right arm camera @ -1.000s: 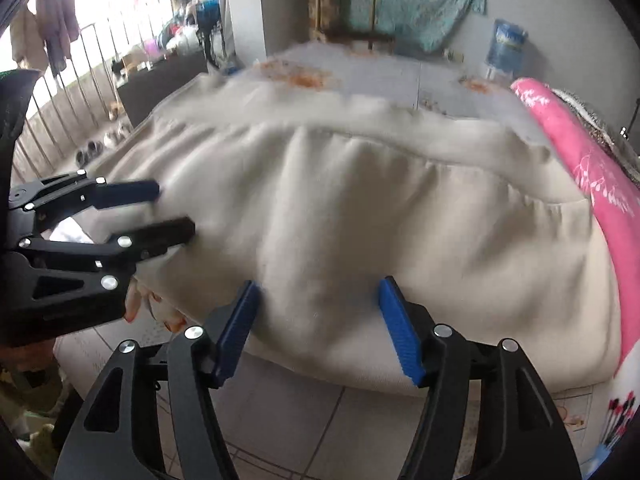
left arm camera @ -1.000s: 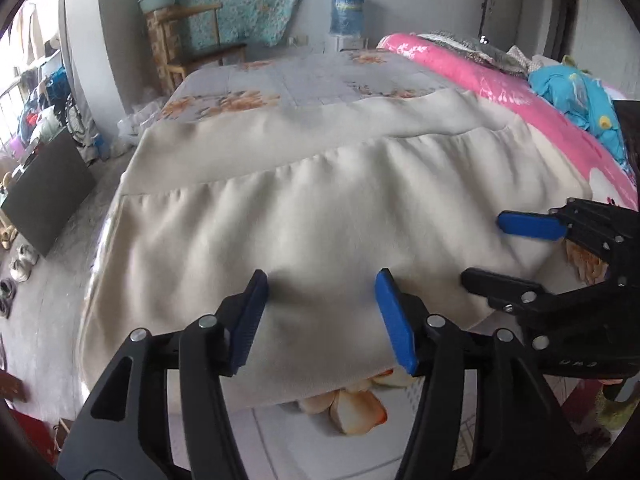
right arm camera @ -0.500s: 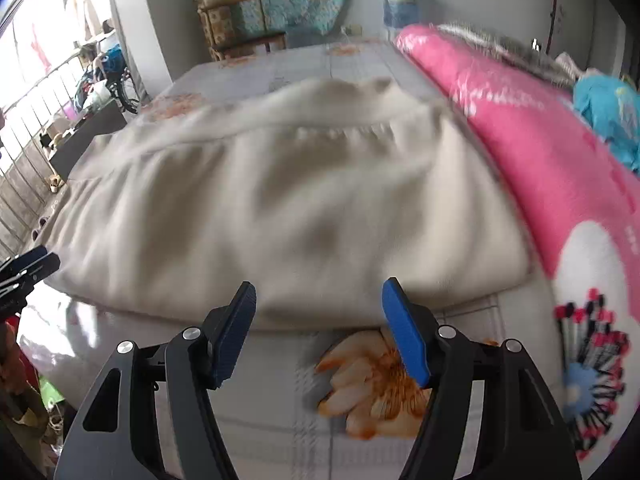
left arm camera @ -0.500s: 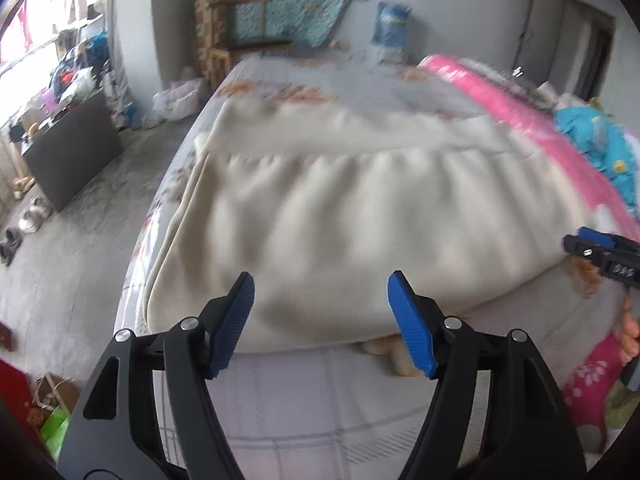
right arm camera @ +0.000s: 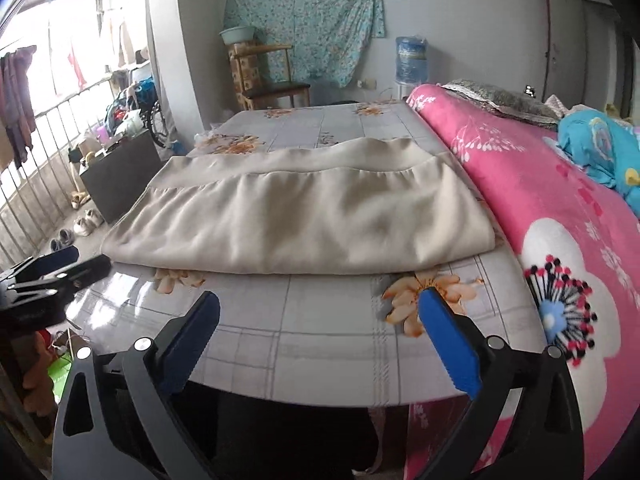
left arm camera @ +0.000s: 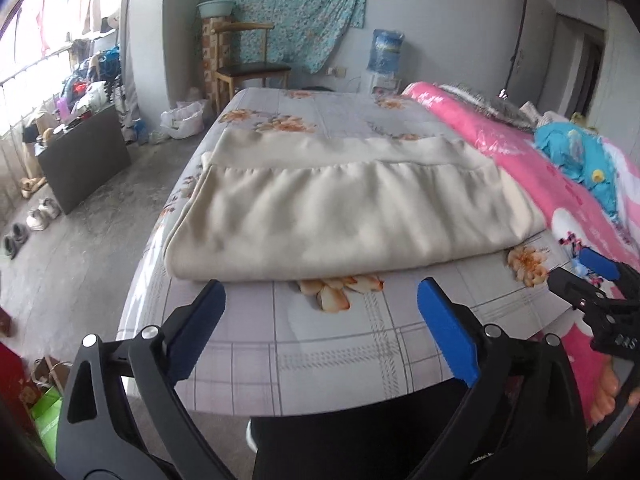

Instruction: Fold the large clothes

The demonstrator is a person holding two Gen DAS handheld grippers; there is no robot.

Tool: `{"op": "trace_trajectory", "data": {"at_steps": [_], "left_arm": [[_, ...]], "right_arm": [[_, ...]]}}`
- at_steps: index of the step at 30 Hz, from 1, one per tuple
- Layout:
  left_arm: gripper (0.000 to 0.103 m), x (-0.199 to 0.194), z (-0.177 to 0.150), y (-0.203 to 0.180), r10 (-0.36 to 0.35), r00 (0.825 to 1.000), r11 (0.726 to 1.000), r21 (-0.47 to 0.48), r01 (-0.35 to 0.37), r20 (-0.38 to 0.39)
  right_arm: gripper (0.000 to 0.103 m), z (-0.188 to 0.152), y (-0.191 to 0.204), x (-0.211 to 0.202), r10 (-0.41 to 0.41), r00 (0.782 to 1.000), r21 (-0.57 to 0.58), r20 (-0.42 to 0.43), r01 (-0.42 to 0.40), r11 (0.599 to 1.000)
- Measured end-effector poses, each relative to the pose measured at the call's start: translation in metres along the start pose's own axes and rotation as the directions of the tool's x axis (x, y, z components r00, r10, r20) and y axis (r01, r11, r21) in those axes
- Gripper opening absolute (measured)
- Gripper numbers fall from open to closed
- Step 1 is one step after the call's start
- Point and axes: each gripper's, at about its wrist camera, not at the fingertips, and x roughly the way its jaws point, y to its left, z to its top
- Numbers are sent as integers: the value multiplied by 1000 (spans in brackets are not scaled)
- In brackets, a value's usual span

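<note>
Grey walls point(right arm camera: 480, 20) closed the room, a teal floral cloth point(left arm camera: 288, 8) hung on the far one. A wooden chair point(left arm camera: 248, 68) and a water dispenser point(right arm camera: 412, 60) stood before it. Daylight came through a barred window point(right arm camera: 36, 128) on the left. The concrete floor point(left arm camera: 92, 232) held shoes point(left arm camera: 40, 216) beside a dark cabinet point(left arm camera: 84, 160).

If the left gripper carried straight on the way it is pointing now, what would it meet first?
Probably the bedsheet just short of the folded cream garment. The left gripper, open and empty, tilts down at the bare sheet; exact depth is unclear.
</note>
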Motion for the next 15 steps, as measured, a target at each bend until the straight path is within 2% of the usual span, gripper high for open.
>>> {"op": "trace_trajectory", "data": {"at_steps": [2, 5, 9, 15], "left_arm": [[93, -3, -1, -4, 49, 999, 999, 3, -49, 6], [94, -8, -1, -11, 116, 993, 993, 14, -116, 21], [94, -10, -2, -22, 170, 986, 985, 41, -170, 4], [94, -8, -4, -28, 173, 984, 985, -16, -174, -44]], "right_arm": [[97, -1, 4, -1, -12, 1000, -3, -11, 12, 1000], [97, -1, 11, -1, -72, 997, -18, -19, 71, 997], [97, 1, 14, -1, -73, 997, 8, -19, 73, 997], [97, 2, 21, 3, -75, 996, -1, -44, 75, 997]]}}
